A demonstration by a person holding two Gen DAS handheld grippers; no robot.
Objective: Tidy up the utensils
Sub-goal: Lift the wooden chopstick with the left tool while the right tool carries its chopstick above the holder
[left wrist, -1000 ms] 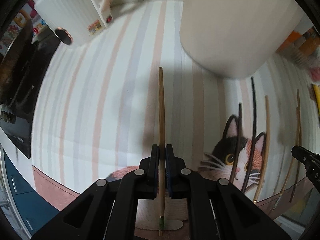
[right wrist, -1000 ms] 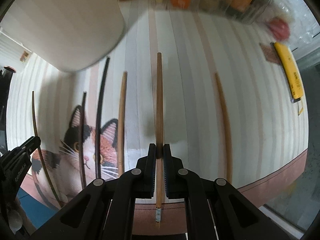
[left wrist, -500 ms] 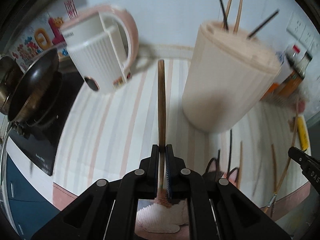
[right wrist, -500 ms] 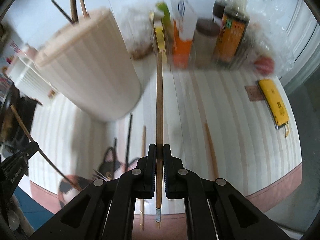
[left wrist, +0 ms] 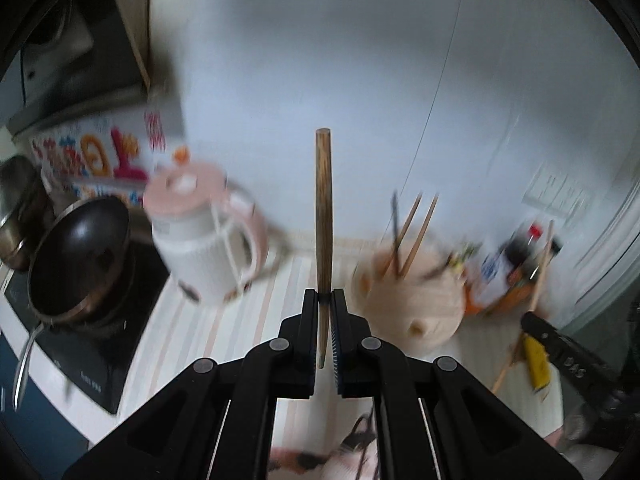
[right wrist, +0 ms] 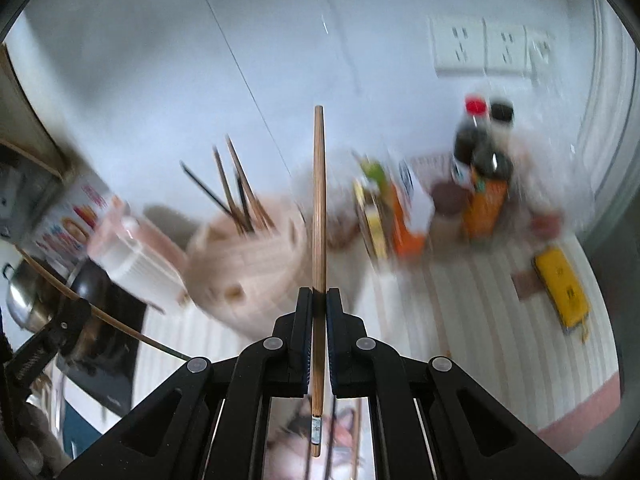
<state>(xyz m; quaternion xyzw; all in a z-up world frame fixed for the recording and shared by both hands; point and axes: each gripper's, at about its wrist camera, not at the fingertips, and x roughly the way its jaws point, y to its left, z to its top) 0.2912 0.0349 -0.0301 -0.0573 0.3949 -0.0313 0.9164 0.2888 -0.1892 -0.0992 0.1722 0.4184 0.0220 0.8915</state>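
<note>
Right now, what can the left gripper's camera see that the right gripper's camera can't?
Only the left wrist view shows the whole dark pan and the left gripper shut on its chopstick. Only the right wrist view shows the wall sockets and the right gripper gripping another chopstick. Both show the utensil holder and the pink kettle.

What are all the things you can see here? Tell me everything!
held chopsticks: two, brown wood, one in each gripper
chopstick holder: one, beige, counter middle, several sticks inside
kettle: one, white and pink, left of holder
pan: one, dark, on stove at left
sauce bottles: a blurred cluster, dark, by back wall
yellow object: one, flat on striped mat, right
wall sockets: white, upper right
left gripper: black, shut on chopstick
right gripper: black, shut on chopstick
</note>
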